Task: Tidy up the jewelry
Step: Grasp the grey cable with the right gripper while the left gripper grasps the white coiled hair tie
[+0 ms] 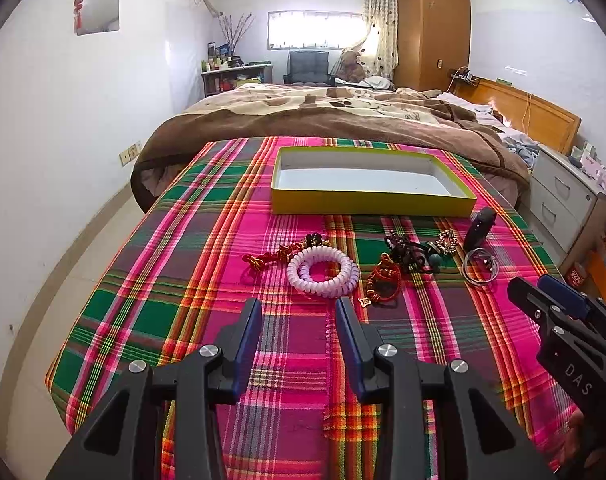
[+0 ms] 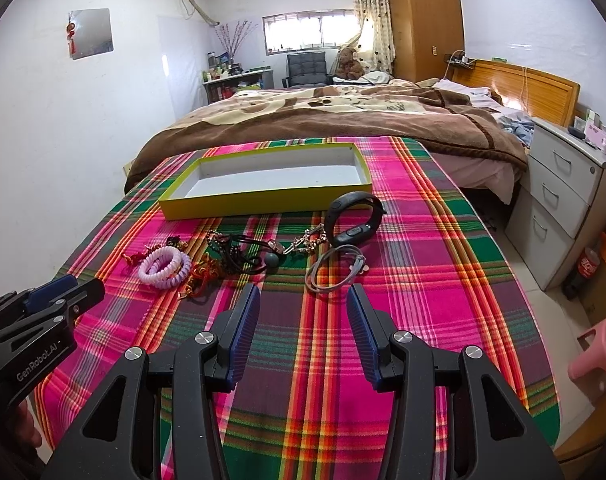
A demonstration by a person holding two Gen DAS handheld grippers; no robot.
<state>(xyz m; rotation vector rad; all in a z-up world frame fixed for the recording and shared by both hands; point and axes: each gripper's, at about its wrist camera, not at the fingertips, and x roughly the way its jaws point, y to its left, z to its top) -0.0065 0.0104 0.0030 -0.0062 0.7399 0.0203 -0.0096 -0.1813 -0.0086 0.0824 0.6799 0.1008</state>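
Observation:
A shallow yellow box with a white empty inside stands at the far side of the plaid table; it also shows in the right wrist view. In front of it lies a row of jewelry: a purple coil bracelet, red cord pieces, a black cord tangle, a gold chain, a black wristband and a grey ring. My left gripper is open and empty, just short of the coil bracelet. My right gripper is open and empty, just short of the grey ring.
The table wears a pink, green and red plaid cloth. A bed with a brown blanket lies behind it. White drawers and a pink stool stand to the right. A wall runs along the left.

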